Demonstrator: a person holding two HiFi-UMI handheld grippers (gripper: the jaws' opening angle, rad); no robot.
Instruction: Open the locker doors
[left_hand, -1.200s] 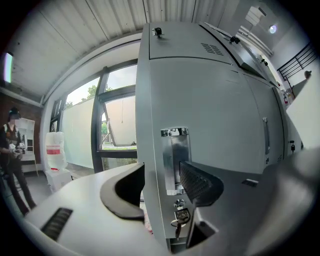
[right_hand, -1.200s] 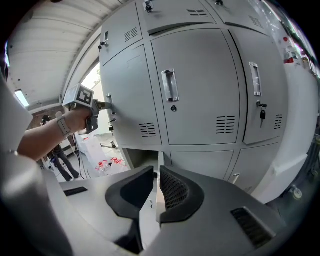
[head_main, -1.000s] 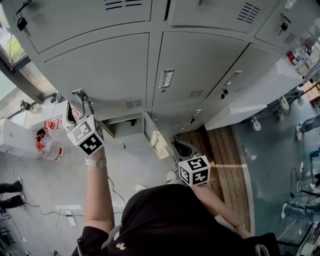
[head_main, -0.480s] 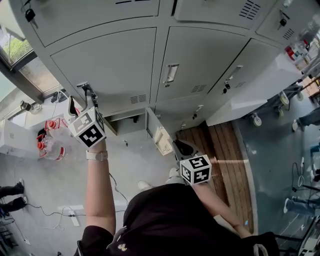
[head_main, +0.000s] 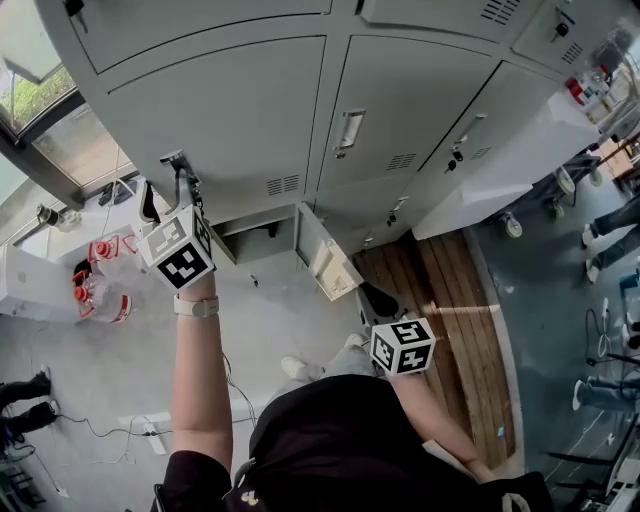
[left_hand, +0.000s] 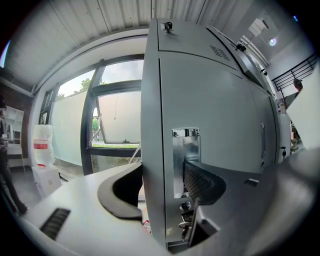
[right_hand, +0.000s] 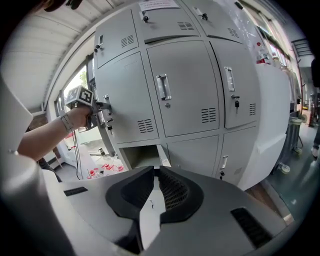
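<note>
Grey lockers (head_main: 220, 110) fill the wall in front of me. My left gripper (head_main: 167, 190) is raised to the chrome handle (head_main: 176, 162) of the middle-row left door. Up close its wide jaws straddle the locker's corner: one pad (left_hand: 122, 192) lies along the side wall and the other pad (left_hand: 200, 182) lies over the handle plate (left_hand: 182, 155), above a key (left_hand: 186, 217). I see no firm pinch. My right gripper (head_main: 378, 303) hangs low with its jaws (right_hand: 155, 172) shut and empty, pointing at the open bottom-left locker door (right_hand: 162, 155).
The middle door's handle (right_hand: 161, 87) and the right door's handle (right_hand: 229, 79) stand shut. A white cabinet on wheels (head_main: 500, 190) stands at the right, on wooden boards (head_main: 450, 300). Red-capped bottles (head_main: 95, 290) and a power strip with cables (head_main: 150, 430) lie on the floor at the left.
My left gripper stays at the left door's handle while my head tips up slightly. The right gripper has drifted a little down and to the right.
</note>
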